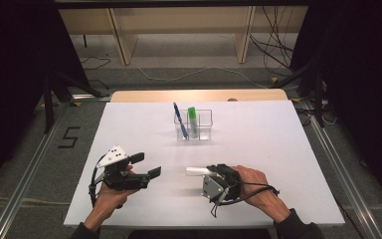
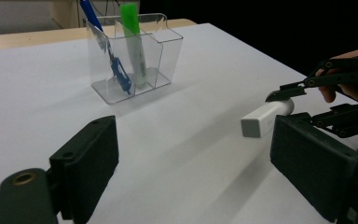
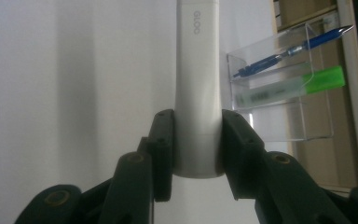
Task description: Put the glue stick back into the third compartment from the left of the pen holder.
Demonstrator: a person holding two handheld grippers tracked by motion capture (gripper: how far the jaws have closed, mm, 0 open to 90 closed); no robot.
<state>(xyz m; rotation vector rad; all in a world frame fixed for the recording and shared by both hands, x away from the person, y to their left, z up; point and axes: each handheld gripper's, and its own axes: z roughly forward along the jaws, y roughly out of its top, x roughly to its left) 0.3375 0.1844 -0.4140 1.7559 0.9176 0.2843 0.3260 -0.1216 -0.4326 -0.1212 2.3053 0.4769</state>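
A white, glue-stick-like tube (image 3: 197,84) sticks out level from my right gripper (image 3: 197,144), whose two black jaws are shut on its lower end. In the high view the white tube (image 1: 197,171) points left from the right gripper (image 1: 210,174) at the table's front middle, just above the surface. My left gripper (image 1: 146,165) is held at the front left with its jaws open and nothing between them, and faces the tube. In the left gripper view the tube (image 2: 265,116) hangs beyond the left gripper (image 2: 196,163).
A clear plastic organizer (image 1: 204,130) stands at the table's middle back, holding a blue pen (image 1: 180,119) and a green highlighter (image 1: 192,121). The white table (image 1: 278,149) lies bare around it. Wooden shelving and cables are on the floor behind.
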